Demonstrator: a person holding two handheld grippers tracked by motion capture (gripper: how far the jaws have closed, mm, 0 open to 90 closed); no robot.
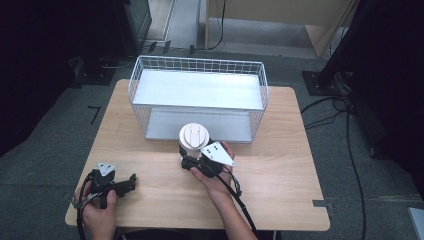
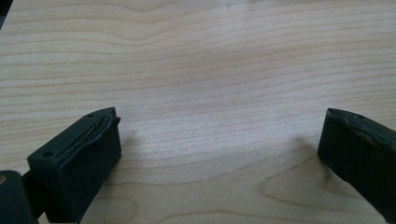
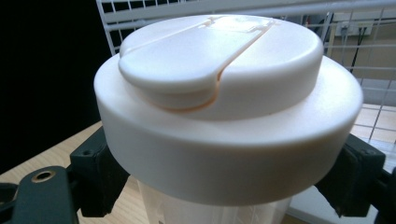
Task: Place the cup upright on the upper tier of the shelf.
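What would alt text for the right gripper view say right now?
A white flip-top lid on a clear cup looms close, the right tool clamped on the cup just under the lid. A white wire basket stands behind on the wooden table.

The high view looks forward and down from above the person's side onto the light wooden table, taking in its whole top. The left gripper view sits low and close over bare tabletop, facing along the grain. The right gripper view presses near a white-lidded translucent plastic jar (also in the high view), facing the white wire basket.
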